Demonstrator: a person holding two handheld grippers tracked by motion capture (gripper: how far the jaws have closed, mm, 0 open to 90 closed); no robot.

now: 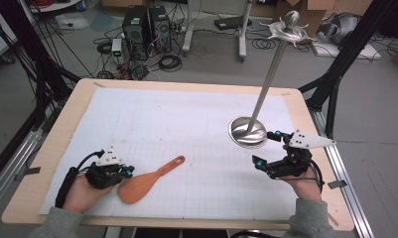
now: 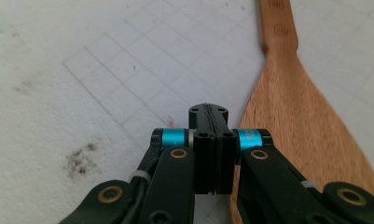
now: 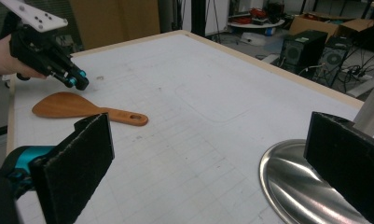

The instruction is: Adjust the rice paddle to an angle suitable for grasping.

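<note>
Spatula [image 1: 147, 181] of orange-brown wood lay flat on the white gridded mat [image 1: 186, 124], well to the left of the steel stand's round base [image 1: 247, 132] and nearer the table's front edge than that base. Its long axis ran on a diagonal: the broad blade sat at the lower left, and the narrow handle, with a hole at its end, pointed up and to the right, toward the base. The left gripper [image 1: 127, 172] rested just beside the blade's left edge, its jaws clenched together on nothing; in the left gripper view [image 2: 208, 122] the blade lay close alongside the closed tips. The right gripper [image 1: 266, 148] sat at the base's right side with its jaws spread wide and released, one pad near the base's rim, gripping nothing
</note>
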